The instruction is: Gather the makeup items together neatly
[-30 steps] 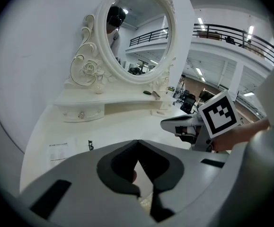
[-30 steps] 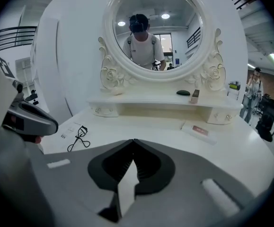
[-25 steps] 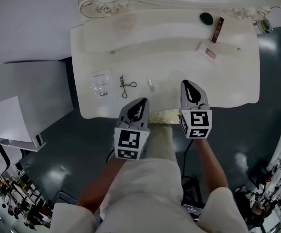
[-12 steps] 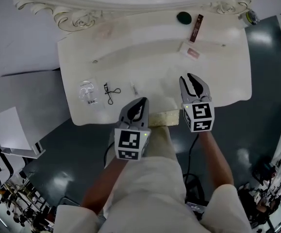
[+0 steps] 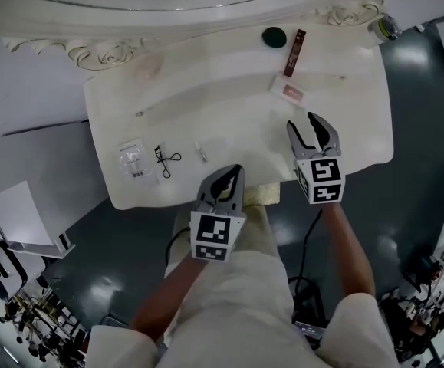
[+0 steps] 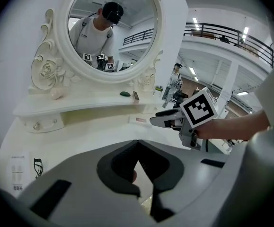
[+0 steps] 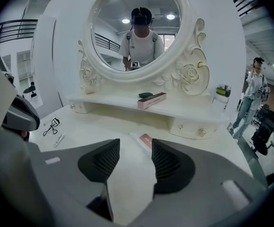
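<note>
Approach step, by judgement. Right gripper point(image 5: 307, 127): jaws just opened, empty, short of the pink palette point(image 5: 289, 91) on the tabletop's point(image 5: 229, 106) right side. Left gripper point(image 5: 229, 181): clenched, empty. Curler point(image 5: 162, 159) lies by the left front edge. Next move: advance and straddle the palette.

Glossy white dressing table point(image 5: 229, 106), shiny dark floor point(image 5: 421, 129), metal eyelash curler point(image 5: 164, 161)

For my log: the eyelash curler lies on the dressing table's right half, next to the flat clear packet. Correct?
Not quite. The eyelash curler lies on the dressing table's left half, next to the flat clear packet. The head view shows it.
</note>
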Demonstrator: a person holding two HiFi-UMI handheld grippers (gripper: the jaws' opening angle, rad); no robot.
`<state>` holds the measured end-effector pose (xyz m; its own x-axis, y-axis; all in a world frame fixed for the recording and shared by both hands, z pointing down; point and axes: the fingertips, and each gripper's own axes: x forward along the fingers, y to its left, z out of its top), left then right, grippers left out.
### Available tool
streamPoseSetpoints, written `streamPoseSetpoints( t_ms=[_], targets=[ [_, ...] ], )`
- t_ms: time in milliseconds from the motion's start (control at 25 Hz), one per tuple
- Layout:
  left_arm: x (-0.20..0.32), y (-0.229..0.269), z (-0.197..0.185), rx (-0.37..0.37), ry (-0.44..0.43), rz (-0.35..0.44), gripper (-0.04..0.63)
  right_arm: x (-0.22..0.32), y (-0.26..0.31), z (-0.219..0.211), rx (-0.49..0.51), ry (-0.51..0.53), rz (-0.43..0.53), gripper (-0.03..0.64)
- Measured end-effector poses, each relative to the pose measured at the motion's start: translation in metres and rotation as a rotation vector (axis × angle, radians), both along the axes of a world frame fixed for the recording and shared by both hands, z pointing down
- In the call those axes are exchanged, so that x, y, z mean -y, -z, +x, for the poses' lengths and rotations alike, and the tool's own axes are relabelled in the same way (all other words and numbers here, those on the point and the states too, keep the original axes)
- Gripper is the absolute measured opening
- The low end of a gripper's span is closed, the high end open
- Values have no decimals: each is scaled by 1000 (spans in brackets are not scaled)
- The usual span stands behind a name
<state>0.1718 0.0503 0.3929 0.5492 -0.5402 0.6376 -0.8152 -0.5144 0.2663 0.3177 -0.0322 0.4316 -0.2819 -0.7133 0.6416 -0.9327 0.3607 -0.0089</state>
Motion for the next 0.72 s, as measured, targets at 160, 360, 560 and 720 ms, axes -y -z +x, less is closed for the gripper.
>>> streamPoseSetpoints(
  t_ms=[160,360,560,720],
  targets=[
    [7,-5,7,5,-5,-8,9,12,-6,4,0,31,2,210],
    [15,-10,15,12,-10,-15,9,24,-16,9,0,75,-13,251],
    [24,-14,23,15,-15,-21,9,37,-33,20,2,122,-41,261],
    [25,-20,25,25,-28,-29,9,42,-48,31,-44,157,-77,261]
  ],
)
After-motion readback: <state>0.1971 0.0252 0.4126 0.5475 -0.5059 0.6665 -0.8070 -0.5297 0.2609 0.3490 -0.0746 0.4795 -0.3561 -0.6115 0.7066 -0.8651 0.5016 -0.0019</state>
